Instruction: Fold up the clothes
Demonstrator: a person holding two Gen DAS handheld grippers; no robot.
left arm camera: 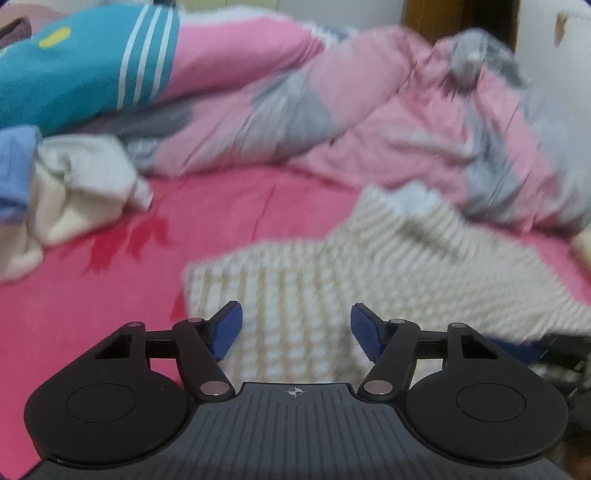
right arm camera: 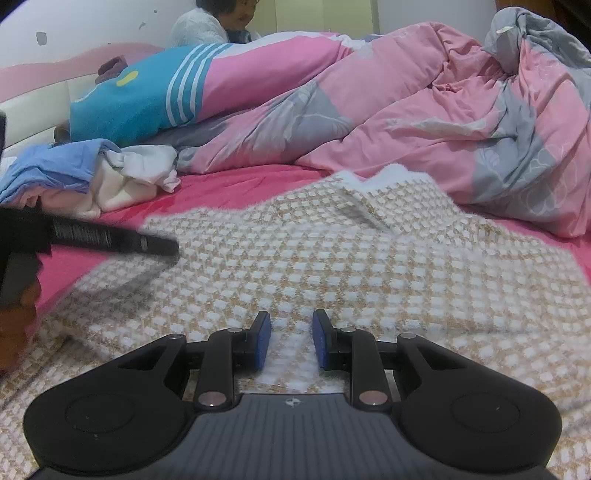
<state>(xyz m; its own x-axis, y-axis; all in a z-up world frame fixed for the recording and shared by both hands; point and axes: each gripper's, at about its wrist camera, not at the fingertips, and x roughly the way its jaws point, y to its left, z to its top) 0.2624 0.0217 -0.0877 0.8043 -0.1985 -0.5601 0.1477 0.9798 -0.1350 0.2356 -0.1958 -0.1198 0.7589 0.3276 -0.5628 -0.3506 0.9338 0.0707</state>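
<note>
Under both sets of fingers lies a bright pink bedsheet (right arm camera: 229, 188), the bed filling nearly the whole room in view. The left gripper (left arm camera: 296, 330) has its blue pads spread wide with nothing between them, hovering over the near edge of the cream-and-tan checked garment (right arm camera: 332, 266). The right gripper (right arm camera: 291, 339) holds its pads at a narrow gap, empty, low over the same garment, whose woven cloth runs from under the fingertips out ahead and to both sides, spread mostly flat with a small fold further out.

Left of the right fingers, the dark body of the other gripper reaches in over the cloth's edge, with part of a hand (right arm camera: 14, 317) behind it.

Further out and left sits a heap of loose clothes (right arm camera: 92, 173), blue and white. Beyond it, a rumpled pink-and-grey quilt (right arm camera: 424, 122) crosses the bed, and a teal pillow (right arm camera: 136, 107) with white stripes lies on its left end. Farthest back, a person (right arm camera: 207, 26) sits by the white wall (right arm camera: 92, 26).
</note>
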